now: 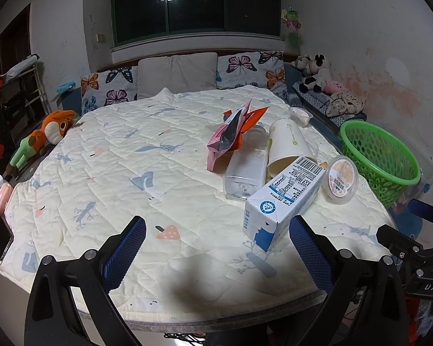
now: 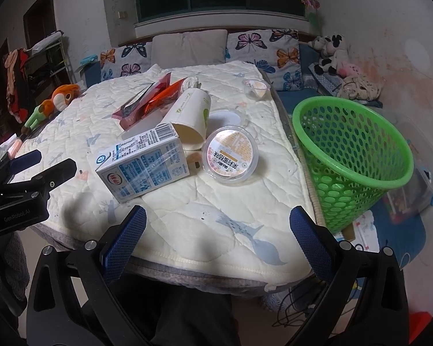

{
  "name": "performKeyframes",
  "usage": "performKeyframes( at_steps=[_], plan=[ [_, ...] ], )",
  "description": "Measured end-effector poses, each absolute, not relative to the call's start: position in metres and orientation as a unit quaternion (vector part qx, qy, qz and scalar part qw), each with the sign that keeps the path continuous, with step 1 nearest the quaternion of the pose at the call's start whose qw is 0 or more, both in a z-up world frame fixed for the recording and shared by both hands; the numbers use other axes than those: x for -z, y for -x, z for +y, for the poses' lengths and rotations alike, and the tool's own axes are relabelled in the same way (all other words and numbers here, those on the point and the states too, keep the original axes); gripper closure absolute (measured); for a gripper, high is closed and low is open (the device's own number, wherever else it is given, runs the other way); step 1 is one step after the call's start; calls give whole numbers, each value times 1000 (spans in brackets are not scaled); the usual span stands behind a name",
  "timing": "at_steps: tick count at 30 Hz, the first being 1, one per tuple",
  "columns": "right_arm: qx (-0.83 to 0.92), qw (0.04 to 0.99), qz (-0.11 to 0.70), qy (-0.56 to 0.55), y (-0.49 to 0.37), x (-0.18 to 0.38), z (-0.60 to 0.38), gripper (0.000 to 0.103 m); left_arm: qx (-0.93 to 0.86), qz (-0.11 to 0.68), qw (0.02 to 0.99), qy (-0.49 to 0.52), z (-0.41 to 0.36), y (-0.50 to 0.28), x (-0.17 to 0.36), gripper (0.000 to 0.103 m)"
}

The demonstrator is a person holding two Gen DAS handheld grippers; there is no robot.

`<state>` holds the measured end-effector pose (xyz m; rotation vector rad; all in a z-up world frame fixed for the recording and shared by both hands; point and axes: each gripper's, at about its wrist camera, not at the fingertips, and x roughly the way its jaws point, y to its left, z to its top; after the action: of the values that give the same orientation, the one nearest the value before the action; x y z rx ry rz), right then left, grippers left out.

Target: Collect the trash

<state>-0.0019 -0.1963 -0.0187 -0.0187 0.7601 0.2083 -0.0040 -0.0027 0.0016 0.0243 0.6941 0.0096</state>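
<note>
Your left tool (image 1: 218, 240) and right tool (image 2: 218, 230) gape wide, empty; the blue-white rectangular milk carton (image 2: 143, 165) lies flat, its long axis pointing toward the green perforated plastic basket (image 2: 352, 155).

I'm in a home bedroom: a quilted bed (image 1: 147, 155) fills mid-frame, butterfly pillows (image 1: 252, 69) at the top, plush toys (image 1: 317, 72) upper right, clothes rack (image 1: 20, 92) far left.

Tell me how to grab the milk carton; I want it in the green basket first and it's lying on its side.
Take the milk carton across its two long flat faces near mid-length, coming from above with the right claw, which is open and nearest. It lies flat on the quilt, its far end against the paper cup, so the near end and long sides look free.
</note>
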Motion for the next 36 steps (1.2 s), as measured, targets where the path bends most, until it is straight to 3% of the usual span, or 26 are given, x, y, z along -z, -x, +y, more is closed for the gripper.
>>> performKeyframes(
  at_steps=[36],
  plan=[
    [-98, 921, 377, 7, -18, 22, -200, 5, 5, 344, 939, -22, -6, -16, -4, 7]
  ],
)
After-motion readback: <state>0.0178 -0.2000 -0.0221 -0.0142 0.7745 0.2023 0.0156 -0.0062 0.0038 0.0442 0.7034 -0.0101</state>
